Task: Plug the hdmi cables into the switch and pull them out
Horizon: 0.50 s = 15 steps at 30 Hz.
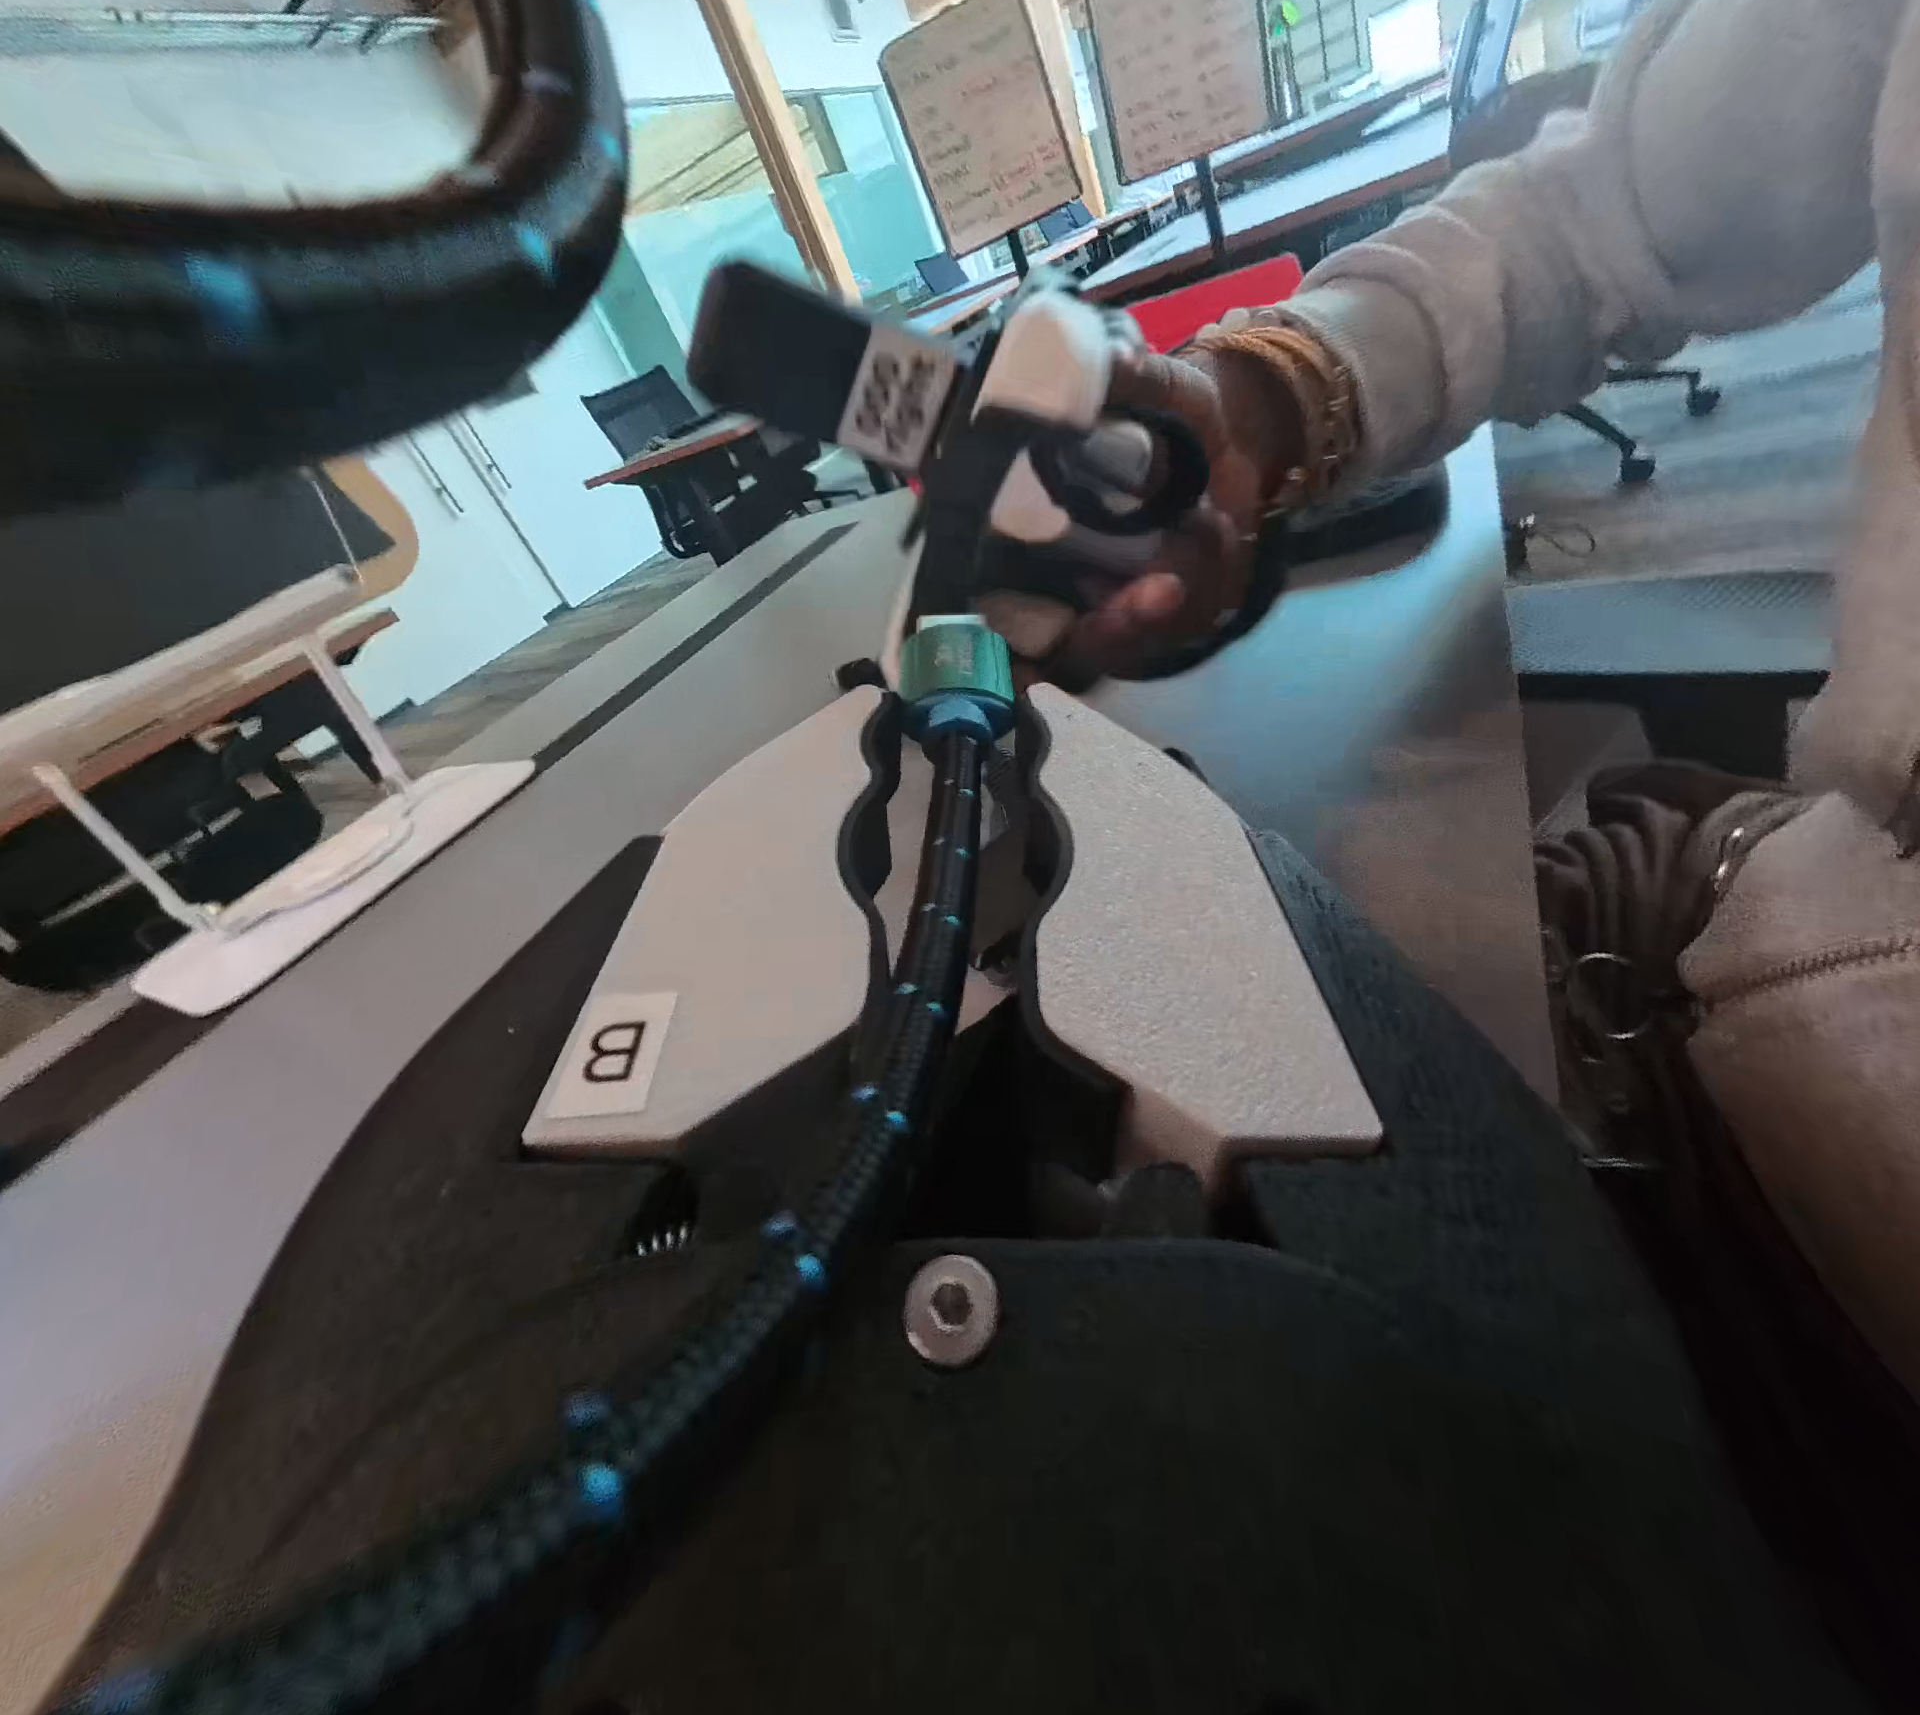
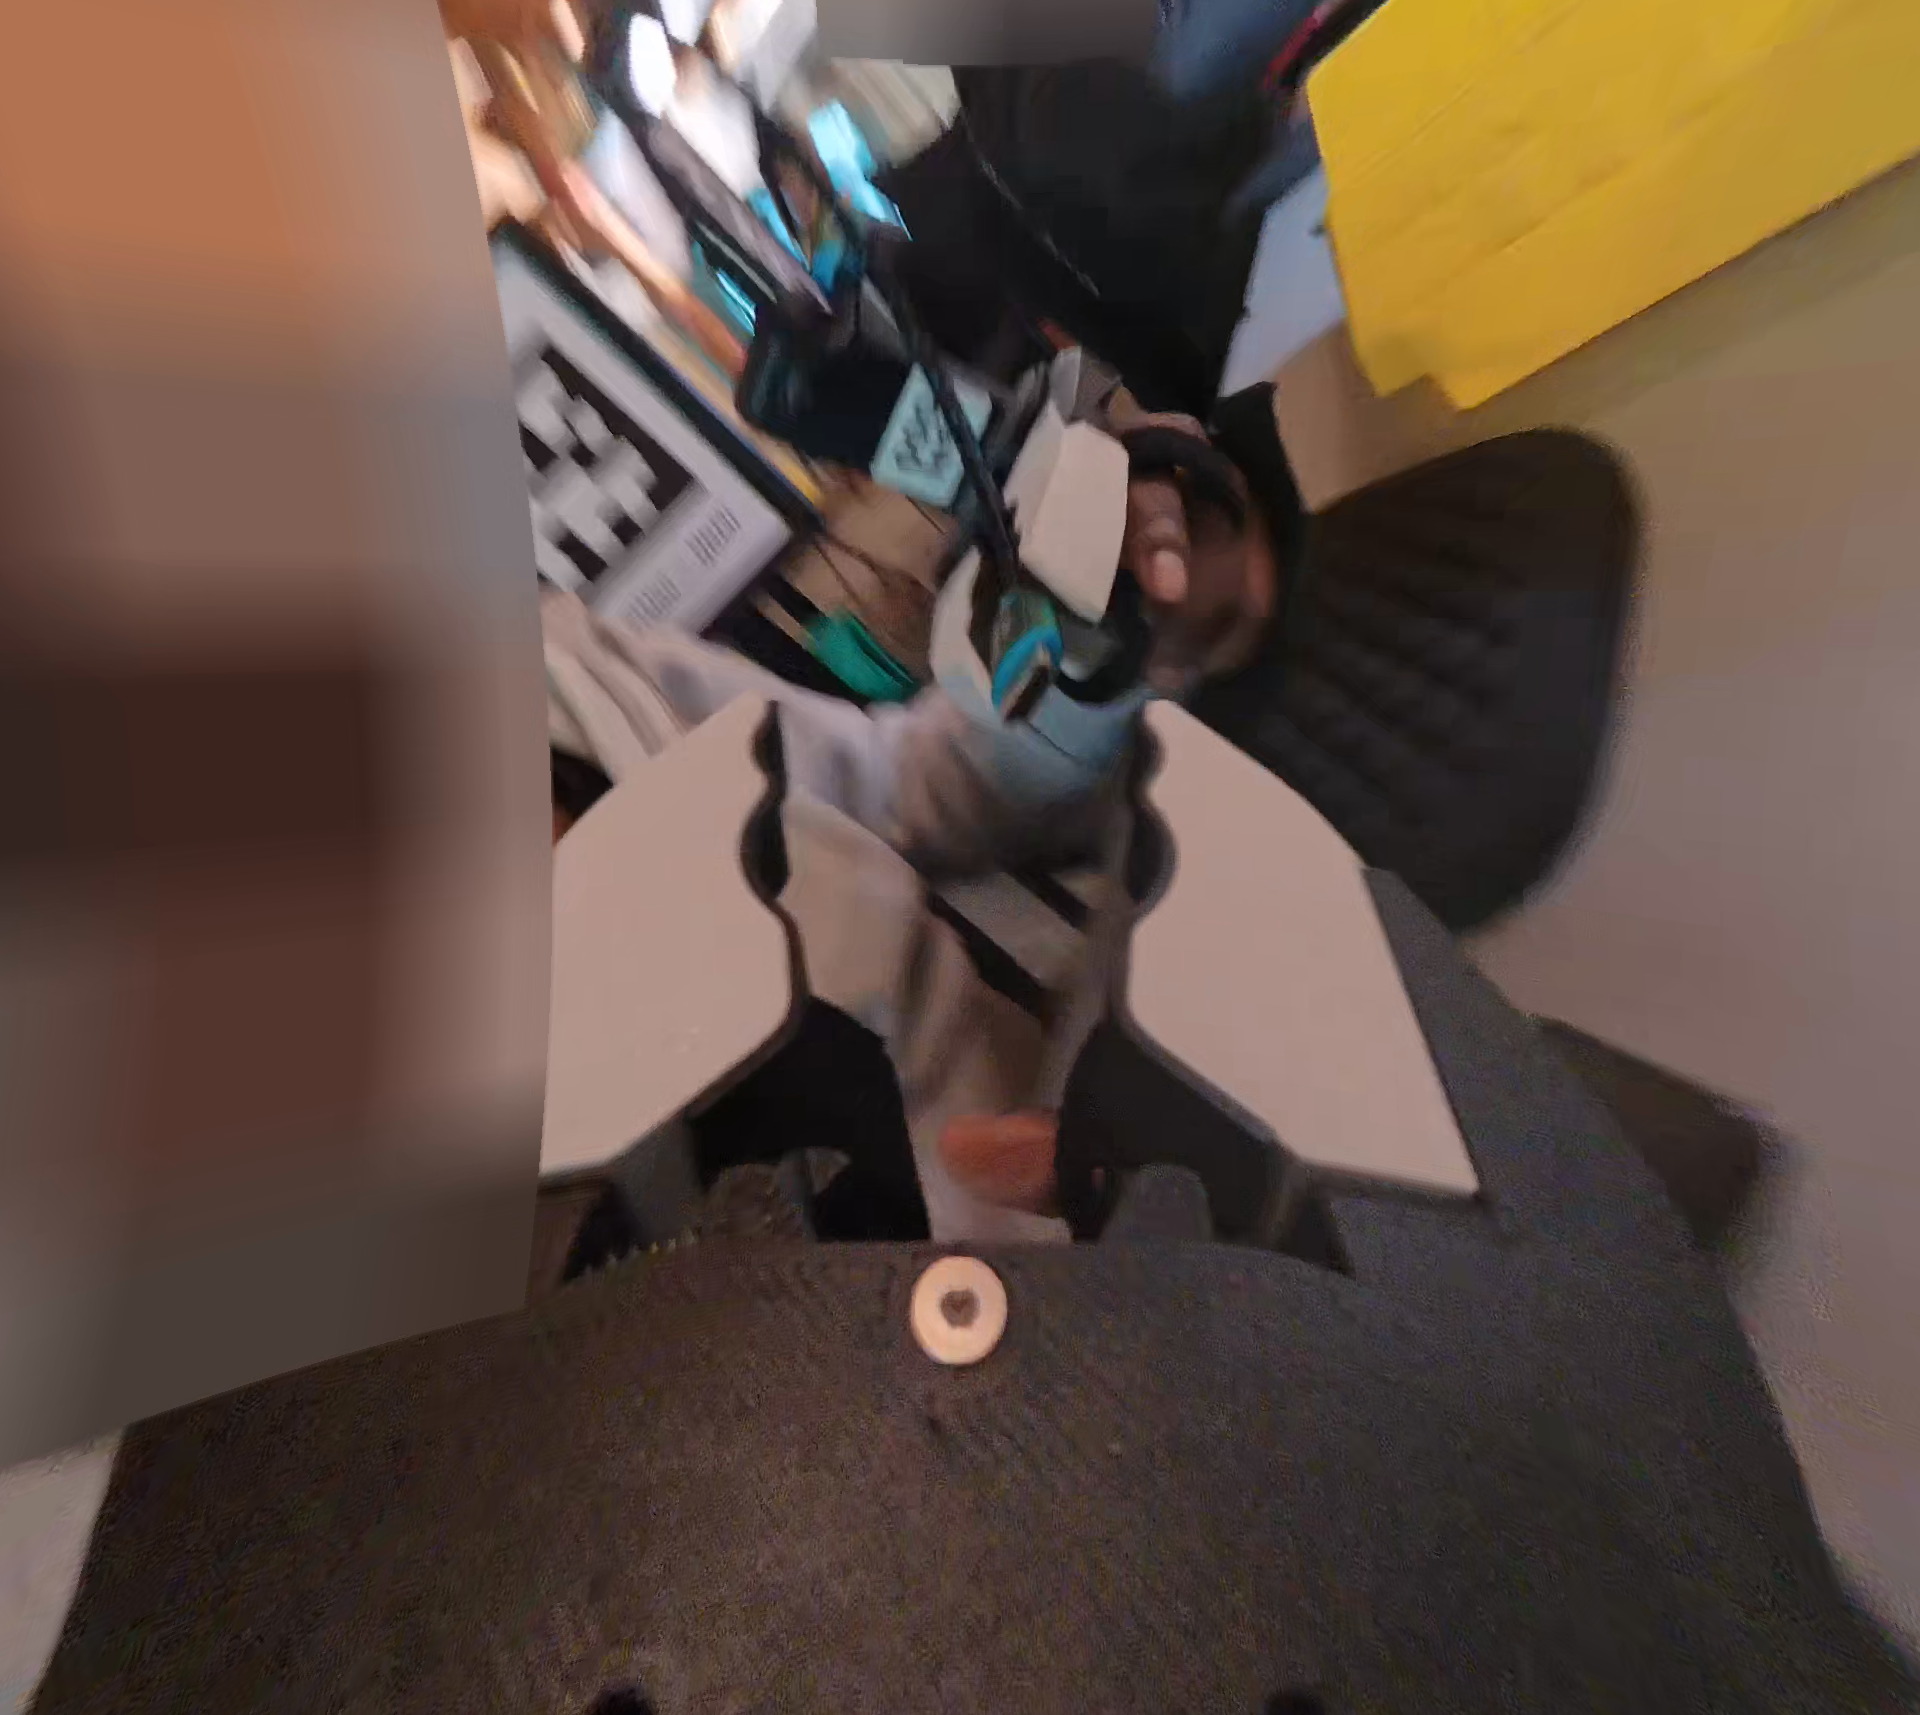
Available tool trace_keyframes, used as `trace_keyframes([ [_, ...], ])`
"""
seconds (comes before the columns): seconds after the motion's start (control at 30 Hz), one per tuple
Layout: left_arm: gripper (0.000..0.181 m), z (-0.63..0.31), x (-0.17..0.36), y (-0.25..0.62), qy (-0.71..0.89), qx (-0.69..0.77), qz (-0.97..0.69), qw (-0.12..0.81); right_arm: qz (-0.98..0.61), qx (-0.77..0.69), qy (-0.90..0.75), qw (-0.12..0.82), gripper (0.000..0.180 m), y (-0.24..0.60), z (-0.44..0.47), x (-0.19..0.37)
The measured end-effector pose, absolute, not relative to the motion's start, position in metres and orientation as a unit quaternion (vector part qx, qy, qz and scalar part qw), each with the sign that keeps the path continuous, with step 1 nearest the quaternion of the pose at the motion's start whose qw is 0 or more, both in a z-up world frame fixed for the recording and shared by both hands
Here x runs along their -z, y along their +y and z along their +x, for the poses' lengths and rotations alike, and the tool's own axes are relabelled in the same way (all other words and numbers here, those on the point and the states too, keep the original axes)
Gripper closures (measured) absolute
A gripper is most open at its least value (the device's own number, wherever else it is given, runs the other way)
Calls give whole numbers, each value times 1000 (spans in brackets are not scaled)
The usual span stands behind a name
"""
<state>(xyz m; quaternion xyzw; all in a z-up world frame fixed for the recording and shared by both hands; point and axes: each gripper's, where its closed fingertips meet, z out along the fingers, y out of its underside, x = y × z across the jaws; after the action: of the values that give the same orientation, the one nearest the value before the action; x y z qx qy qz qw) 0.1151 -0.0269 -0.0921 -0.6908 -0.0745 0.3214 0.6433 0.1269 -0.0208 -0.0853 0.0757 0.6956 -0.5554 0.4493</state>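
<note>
My left gripper (image 1: 951, 709) is shut on a black braided HDMI cable (image 1: 935, 917) just behind its green metal connector (image 1: 951, 663), which sticks out past the fingertips. The cable loops overhead at the upper left (image 1: 540, 107). My right gripper (image 1: 997, 444), held by a hand, faces it closely. In the right wrist view my right gripper (image 2: 956, 730) holds a blurred grey slab with dark slots between its fingers, apparently the switch (image 2: 966, 886). The left gripper (image 2: 1023, 616) brings the connector (image 2: 1023, 652) right to the slab's far end. I cannot tell whether it is seated.
A grey desk (image 1: 1299, 782) lies below with a white stand (image 1: 343, 844) at the left. Whiteboards (image 1: 987, 117) stand behind. A yellow box (image 2: 1610, 107), a black chair (image 2: 1455, 678) and a black-and-white patterned board (image 2: 623, 470) show in the right wrist view.
</note>
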Motion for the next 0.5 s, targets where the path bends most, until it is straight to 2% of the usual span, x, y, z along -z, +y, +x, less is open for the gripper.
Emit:
trace_keyframes([
  [0.03, 161, 115, 91, -31, -87, -315, -686, 650, 23, 551, 735, 394, 105, -12, 121, 88],
  [0.1, 161, 114, 89, -39, -108, -308, -676, 660, -93, 512, 814, 258, 95, 9, 103, 104],
  [0.2, 161, 114, 90, -42, -120, -301, -677, 661, -236, 369, 894, 96, 99, 43, 73, 143],
  [0.33, 161, 113, 95, -39, -120, -298, -686, 653, -307, 241, 917, 77, 116, 60, 64, 179],
  [0.5, 161, 113, 96, -39, -117, -296, -687, 653, -363, 172, 915, 51, 120, 53, 52, 208],
])
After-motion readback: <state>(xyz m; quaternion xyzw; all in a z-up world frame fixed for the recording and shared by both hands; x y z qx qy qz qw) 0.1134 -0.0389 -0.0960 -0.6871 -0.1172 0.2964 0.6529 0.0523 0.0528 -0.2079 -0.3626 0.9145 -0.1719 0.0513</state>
